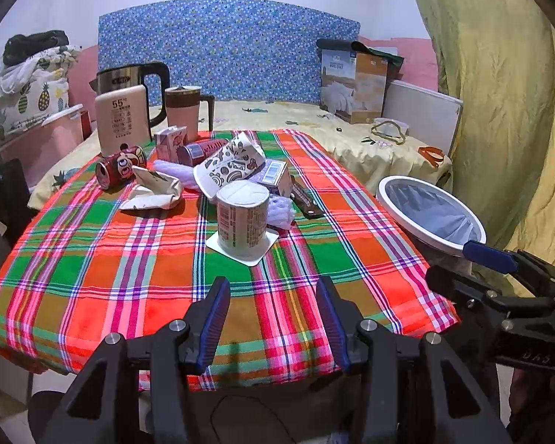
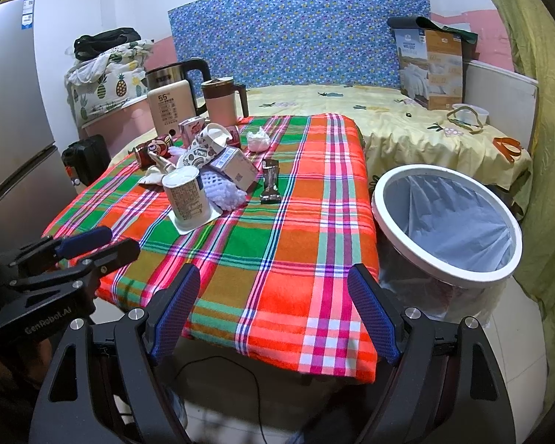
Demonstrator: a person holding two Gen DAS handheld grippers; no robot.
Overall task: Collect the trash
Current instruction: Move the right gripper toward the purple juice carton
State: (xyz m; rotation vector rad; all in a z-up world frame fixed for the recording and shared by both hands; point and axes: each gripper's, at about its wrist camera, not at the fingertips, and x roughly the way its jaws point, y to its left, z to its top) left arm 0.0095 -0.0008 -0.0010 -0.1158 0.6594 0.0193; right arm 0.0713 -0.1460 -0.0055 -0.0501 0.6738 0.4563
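Since the bin [image 2: 446,222] at the right of the right wrist frame shows only its liner, I judge nothing is collected yet. Both my left gripper [image 1: 273,318] and right gripper [image 2: 273,310] hang wide open and empty at the bottom of their frames, over the near edge of the plaid cloth [image 2: 277,244]. All the trash waits at centre left: the upturned cup [image 1: 242,218], can [image 1: 120,166], cartons and wrappers.

Both wrist views looked forward from the near edge of the plaid bench [image 1: 92,259], sharing the bin [image 2: 446,222].
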